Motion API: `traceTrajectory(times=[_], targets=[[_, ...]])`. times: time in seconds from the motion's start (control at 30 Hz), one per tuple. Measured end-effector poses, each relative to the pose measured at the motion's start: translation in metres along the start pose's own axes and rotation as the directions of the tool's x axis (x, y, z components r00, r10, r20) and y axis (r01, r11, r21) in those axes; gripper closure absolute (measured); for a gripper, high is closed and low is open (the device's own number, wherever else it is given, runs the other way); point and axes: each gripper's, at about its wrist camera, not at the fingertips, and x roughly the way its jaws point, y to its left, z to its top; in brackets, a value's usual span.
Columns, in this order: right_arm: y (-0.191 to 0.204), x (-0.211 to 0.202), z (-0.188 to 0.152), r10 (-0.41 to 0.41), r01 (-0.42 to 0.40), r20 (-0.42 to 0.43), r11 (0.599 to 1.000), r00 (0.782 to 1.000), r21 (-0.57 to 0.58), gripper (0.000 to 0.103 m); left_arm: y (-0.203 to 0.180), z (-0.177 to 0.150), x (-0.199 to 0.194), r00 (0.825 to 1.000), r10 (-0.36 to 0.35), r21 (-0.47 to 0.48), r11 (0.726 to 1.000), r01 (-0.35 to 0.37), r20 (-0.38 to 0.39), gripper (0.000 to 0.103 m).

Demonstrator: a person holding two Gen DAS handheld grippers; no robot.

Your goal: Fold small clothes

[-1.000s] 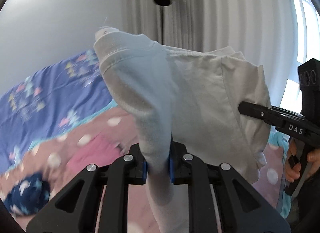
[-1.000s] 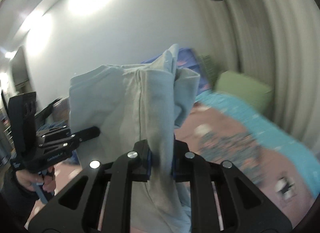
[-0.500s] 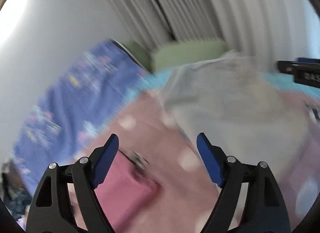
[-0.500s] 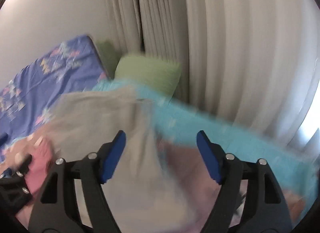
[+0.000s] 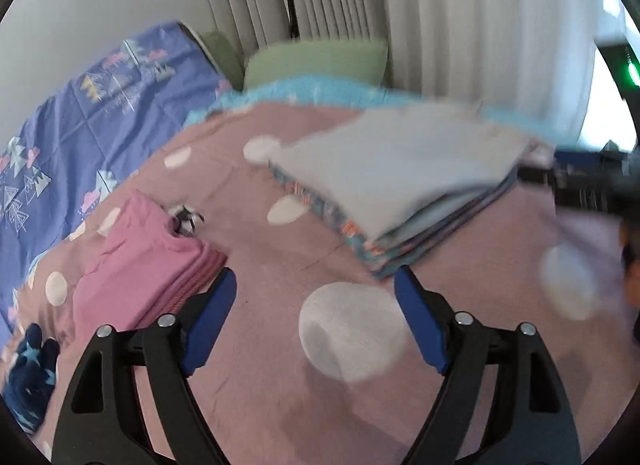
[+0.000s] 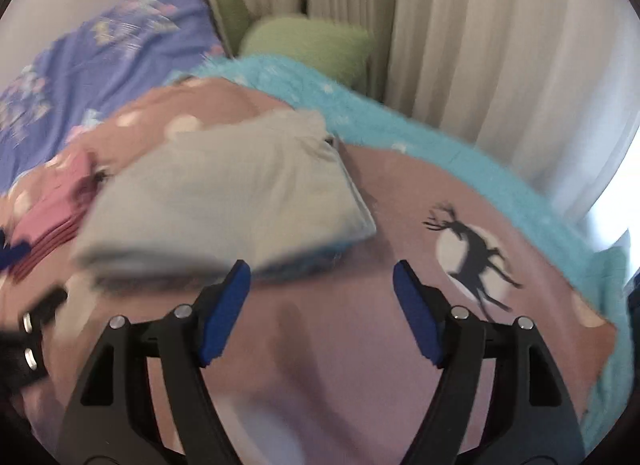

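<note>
The folded pale grey garment lies on top of a stack of folded clothes on the dusty-pink spotted blanket that covers the bed; that stack serves here as the landmark; the left gripper hangs just in front of the stack's near corner, its jaws spread wide and opening further, with nothing between the blue pads but bare blanket and a large white spot; the right gripper sits at the stack's other near edge, jaws likewise wide apart and holding nothing, its left pad close beside the blurred edge of the grey garment without visibly pressing on it; in the left wrist view the right gripper's dark body shows blurred to the right of the stack; to the left of the stack lies a folded pink garment, with a small dark navy star-patterned piece further off on that side; to the right of the stack a black deer silhouette on a white moon is printed on the blanket; behind the stack runs a fluffy turquoise blanket edge, then a green pillow and pale curtains; a purple patterned quilt lies beyond the pink garment, far left of the stack.
</note>
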Motion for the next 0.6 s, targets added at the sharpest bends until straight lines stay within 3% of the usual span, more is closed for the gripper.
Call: traceTrajectory(times=[0.1,0.27,0.37,0.6], targets=[[0.004,-0.069,-0.028,0.05,-0.047,0.119,0.999,0.992,-0.026,0.018,-0.004,-0.001,-0.048,0.995,-0.039,-0.048,0.998,0.043,0.093,0.005],[0.001,-0.177,-0.062,0.055,-0.056,0.313,0.998,0.948,-0.008,0.004,-0.019,-0.004,-0.125,0.979,-0.019,-0.096,0.995,0.039,0.204,0.001],[-0.003,-0.225,-0.082,0.064,-0.073,0.365,0.997,0.929,0.011,0.002,-0.027,-0.009,-0.165,0.969,0.003,-0.119,0.993,0.027,0.245,0.001],[0.006,-0.278,-0.108,-0.041,0.035,0.374,0.999,0.926,0.021,0.002,-0.047,-0.03,-0.245,0.946,0.089,-0.156,0.987,-0.041,0.313,0.001]])
